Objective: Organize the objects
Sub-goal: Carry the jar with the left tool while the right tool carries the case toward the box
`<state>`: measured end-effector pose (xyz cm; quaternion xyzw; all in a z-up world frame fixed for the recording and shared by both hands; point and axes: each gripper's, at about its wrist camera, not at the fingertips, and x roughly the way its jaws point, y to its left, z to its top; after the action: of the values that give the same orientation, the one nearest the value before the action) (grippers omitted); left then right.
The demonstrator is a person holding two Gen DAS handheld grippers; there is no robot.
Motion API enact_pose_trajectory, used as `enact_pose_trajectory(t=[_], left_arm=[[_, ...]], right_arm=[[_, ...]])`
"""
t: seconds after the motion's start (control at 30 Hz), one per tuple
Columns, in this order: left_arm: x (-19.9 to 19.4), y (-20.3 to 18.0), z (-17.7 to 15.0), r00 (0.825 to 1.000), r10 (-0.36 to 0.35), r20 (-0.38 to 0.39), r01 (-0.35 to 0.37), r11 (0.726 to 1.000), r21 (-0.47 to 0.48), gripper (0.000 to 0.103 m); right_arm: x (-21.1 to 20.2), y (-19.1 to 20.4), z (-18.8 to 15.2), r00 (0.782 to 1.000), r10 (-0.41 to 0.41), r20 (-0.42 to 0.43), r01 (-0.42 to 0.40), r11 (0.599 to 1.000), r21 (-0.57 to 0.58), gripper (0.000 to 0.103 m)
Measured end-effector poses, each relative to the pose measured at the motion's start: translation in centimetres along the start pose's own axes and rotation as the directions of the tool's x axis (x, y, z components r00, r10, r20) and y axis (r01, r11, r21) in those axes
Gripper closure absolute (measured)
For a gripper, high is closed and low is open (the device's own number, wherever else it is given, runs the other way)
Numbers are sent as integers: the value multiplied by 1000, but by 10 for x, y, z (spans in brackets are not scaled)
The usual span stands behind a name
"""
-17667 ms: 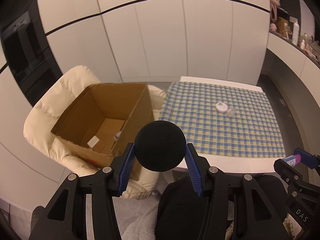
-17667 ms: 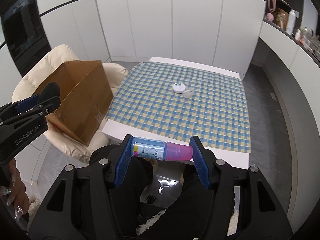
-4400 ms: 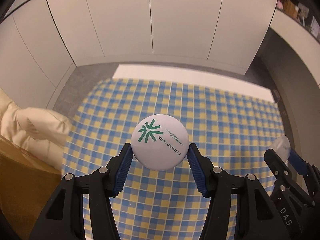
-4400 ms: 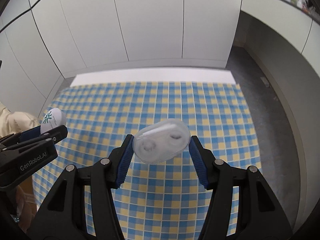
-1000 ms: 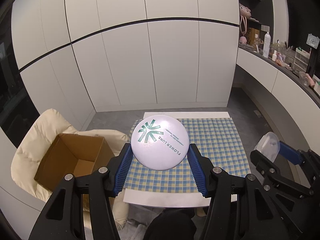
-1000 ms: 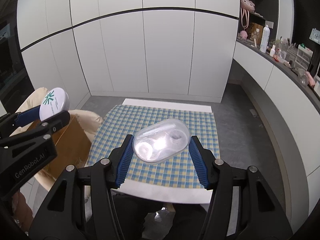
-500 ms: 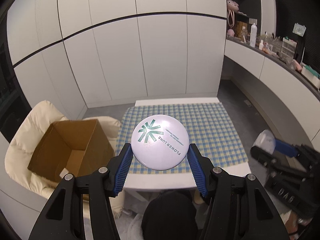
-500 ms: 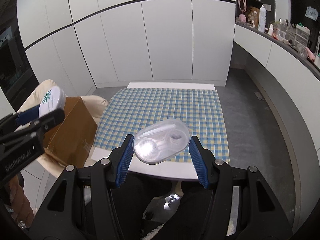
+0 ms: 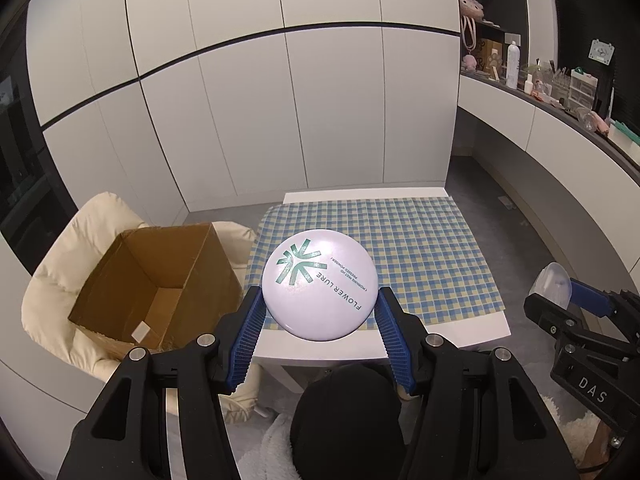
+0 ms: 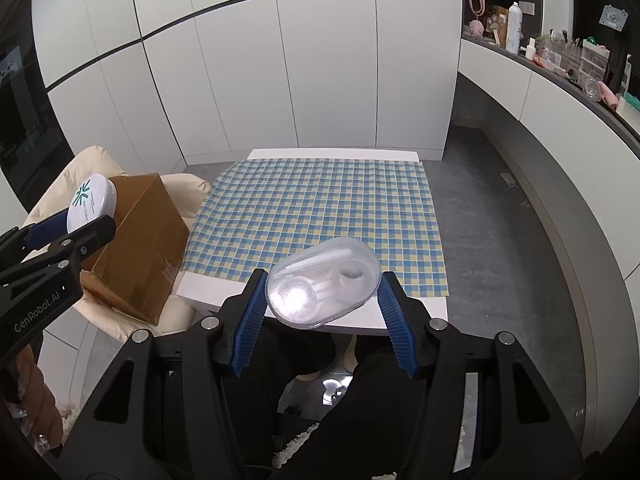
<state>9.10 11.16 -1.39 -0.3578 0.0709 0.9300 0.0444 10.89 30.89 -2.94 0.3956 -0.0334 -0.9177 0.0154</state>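
Both items have been lifted off the checked tablecloth (image 10: 320, 208): the pressed-powder compact (image 9: 319, 283) is clamped in the left gripper (image 9: 319, 320), the clear plastic case (image 10: 323, 282) in the right gripper (image 10: 322, 312). The cardboard box (image 9: 160, 280) at nine o'clock is judged next.

The checked cloth (image 10: 320, 208) on the desk (image 10: 332, 155) lies bare, open to approach from above. Left of it, the cardboard box (image 9: 160, 280) gapes upward on a cream chair (image 9: 68, 248), its near walls the only barrier.
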Motion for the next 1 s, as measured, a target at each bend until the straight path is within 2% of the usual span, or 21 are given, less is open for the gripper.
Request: enact_pose_trajectory(t=[0.43, 0.8, 0.9, 1.0], left_arm=[[-5, 9, 3, 1000, 10, -4, -10, 1000, -13, 46], [18, 29, 0, 999, 24, -42, -26, 999, -48, 46], [22, 40, -4, 998, 40, -47, -43, 997, -67, 46], [24, 52, -10, 995, 85, -54, -89, 993, -80, 46]], right_arm=[[-4, 5, 1, 1000, 1, -4, -1, 1000, 8, 45], [14, 23, 5, 999, 2, -37, -3, 1000, -28, 45], [22, 32, 5, 999, 8, -48, -10, 999, -53, 45], [29, 45, 7, 998, 30, -60, -35, 996, -78, 45]])
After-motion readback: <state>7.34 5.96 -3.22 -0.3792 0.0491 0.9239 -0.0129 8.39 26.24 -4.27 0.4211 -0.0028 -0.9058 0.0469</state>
